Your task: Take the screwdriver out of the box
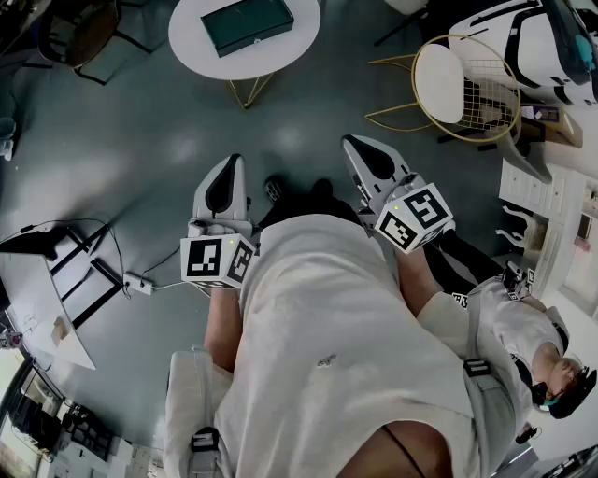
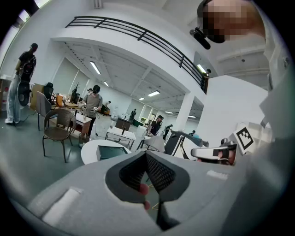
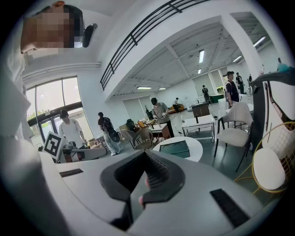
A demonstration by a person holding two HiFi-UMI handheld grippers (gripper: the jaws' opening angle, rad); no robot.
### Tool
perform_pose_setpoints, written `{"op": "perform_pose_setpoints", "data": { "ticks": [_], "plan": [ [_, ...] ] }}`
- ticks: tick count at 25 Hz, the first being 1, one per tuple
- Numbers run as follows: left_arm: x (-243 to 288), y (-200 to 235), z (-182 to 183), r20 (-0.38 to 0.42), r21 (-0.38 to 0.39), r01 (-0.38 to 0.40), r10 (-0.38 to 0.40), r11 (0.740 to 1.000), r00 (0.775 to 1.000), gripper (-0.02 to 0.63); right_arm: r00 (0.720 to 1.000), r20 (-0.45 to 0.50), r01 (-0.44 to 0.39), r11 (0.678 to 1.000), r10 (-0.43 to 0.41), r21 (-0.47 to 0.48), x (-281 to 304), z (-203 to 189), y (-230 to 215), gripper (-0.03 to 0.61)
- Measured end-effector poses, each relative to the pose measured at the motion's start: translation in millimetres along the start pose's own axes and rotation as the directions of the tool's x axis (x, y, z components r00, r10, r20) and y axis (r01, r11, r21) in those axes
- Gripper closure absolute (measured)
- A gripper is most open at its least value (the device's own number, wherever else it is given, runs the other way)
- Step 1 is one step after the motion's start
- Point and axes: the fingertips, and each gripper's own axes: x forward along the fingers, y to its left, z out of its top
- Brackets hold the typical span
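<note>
Nearest item: the person's white garment (image 1: 346, 373), which fills the lower head view.

Grippers, two: left gripper (image 1: 232, 164) and right gripper (image 1: 355, 146). Both are held out in front of the body, well apart from the table. On each the jaws are seen drawn together with nothing between them.

Round table (image 1: 192, 42), one, white, set ahead of both grippers.

Box (image 1: 248, 23), one, dark green, laid flat on that table. It appears closed.

Screwdriver: none is seen. It is judged to be inside the box.

Chairs counted in the head view, two: wire chair (image 1: 458, 84) at right and dark chair (image 1: 89, 28) at upper left.

Step in hand: the approach. Nothing at the box has been touched yet.

Next move, as judged: the table is to be reached, the jaws parted, and the box opened before the tool can be grasped.
</note>
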Motion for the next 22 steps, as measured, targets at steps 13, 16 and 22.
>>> {"op": "perform_pose_setpoints", "data": {
  "ticks": [13,16,22],
  "plan": [
    [-16,5,3,0.015,0.018,-0.01,0.01,1.0,1.0,0.604,1.0,0.023,-0.003,1.0,0.004,-0.023,-5,4,10,0.574],
    [-21,7,2,0.018,0.02,0.001,-0.001,1.0,1.0,0.604,0.999,0.037,0.005,1.0,-0.005,0.02,-4,4,14,0.574],
    [-25,6,-3,0.003,0.044,0.018,-0.018,0.999,1.0,0.604,0.999,0.048,0.005,0.997,-0.009,0.075,-9,3,19,0.574]
  ]
}}
